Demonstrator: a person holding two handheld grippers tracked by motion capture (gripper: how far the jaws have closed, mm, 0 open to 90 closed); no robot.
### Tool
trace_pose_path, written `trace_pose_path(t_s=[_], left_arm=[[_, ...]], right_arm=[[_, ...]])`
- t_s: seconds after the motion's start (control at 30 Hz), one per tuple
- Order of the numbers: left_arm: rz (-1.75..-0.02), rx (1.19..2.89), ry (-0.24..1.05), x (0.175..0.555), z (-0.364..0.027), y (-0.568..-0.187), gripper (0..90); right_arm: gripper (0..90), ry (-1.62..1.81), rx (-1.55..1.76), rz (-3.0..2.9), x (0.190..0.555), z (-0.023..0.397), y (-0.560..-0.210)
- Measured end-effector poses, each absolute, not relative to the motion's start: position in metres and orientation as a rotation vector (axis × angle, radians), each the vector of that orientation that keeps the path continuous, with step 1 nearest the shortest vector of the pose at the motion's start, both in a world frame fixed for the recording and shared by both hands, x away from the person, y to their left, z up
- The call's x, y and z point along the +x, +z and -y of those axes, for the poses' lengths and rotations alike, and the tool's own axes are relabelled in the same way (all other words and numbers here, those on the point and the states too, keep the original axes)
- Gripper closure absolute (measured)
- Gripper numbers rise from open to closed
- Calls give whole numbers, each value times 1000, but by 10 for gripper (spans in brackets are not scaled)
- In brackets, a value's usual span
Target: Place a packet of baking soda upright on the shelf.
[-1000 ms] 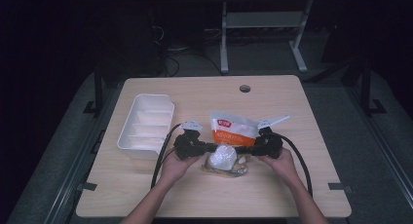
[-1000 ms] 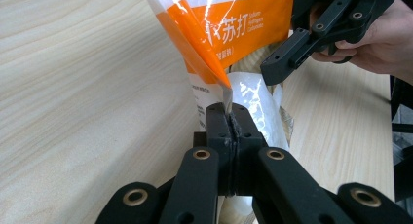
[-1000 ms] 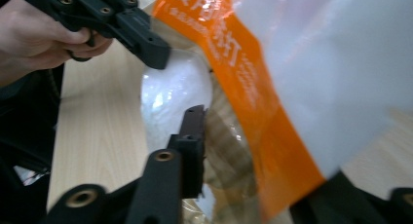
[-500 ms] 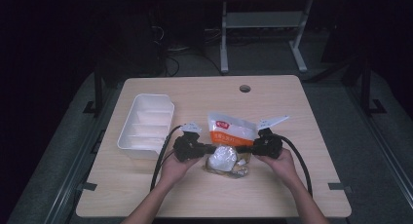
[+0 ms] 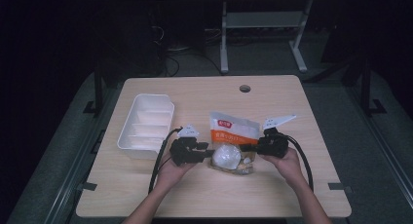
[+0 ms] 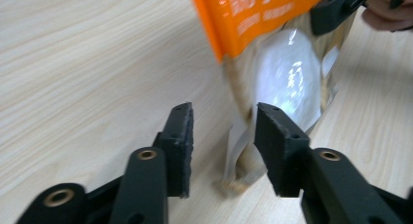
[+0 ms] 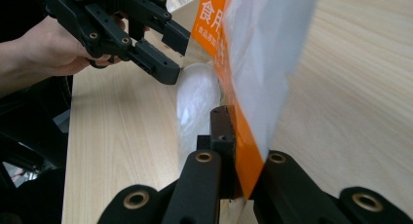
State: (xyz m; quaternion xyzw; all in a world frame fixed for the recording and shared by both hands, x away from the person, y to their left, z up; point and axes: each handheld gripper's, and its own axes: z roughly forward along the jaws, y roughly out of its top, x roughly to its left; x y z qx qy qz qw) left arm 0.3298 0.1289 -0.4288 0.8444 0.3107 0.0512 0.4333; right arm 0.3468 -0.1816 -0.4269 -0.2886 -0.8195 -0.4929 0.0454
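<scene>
An orange and white pouch (image 5: 233,134) lies mid-table, its clear lower part showing white contents. My left gripper (image 5: 207,152) sits at the pouch's left lower edge. Its jaws have just been opening and now stand apart in the left gripper view, with the pouch's (image 6: 287,78) corner between my left gripper's (image 6: 221,141) pads but not pressed. My right gripper (image 5: 246,148) is at the pouch's right side. In the right gripper view, my right gripper (image 7: 241,151) is shut on the orange edge of the pouch (image 7: 263,53), and the left gripper (image 7: 173,53) shows beyond it.
A white compartment tray (image 5: 146,124) stands at the table's left, close to the left hand. A round cable hole (image 5: 245,88) is near the far edge. A metal stand (image 5: 263,29) is on the floor behind the table.
Both hands have stayed at the pouch. The left gripper's jaws have come apart and let go of the pouch's edge, while the right gripper has closed on its side.
</scene>
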Motion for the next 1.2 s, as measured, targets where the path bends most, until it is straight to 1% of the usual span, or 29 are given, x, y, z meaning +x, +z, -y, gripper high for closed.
trace_pose_path(t_s=[0.1,0.27,0.47,0.5,0.8,0.97,1.07,1.2], left_arm=[[-775,2111,147,327,-133,-429,541],[-765,2122,162,323,-138,-430,525],[-738,2154,182,313,-140,-432,485],[-733,2155,186,312,-141,-432,448],[-686,2183,215,298,-145,-434,380],[-650,2220,228,291,-149,-438,316],[-650,2216,217,288,-152,-440,261],[-632,2232,230,283,-155,-442,237]], right_arm=[[895,-1522,-884,2521,344,186,-422],[896,-1531,-900,2548,342,191,-416],[896,-1538,-925,2587,341,195,-406],[896,-1541,-933,2592,341,196,-405],[896,-1520,-960,2633,345,195,-394],[897,-1498,-967,2660,349,189,-385],[896,-1495,-976,2651,353,188,-382],[896,-1486,-975,2663,355,183,-377]])
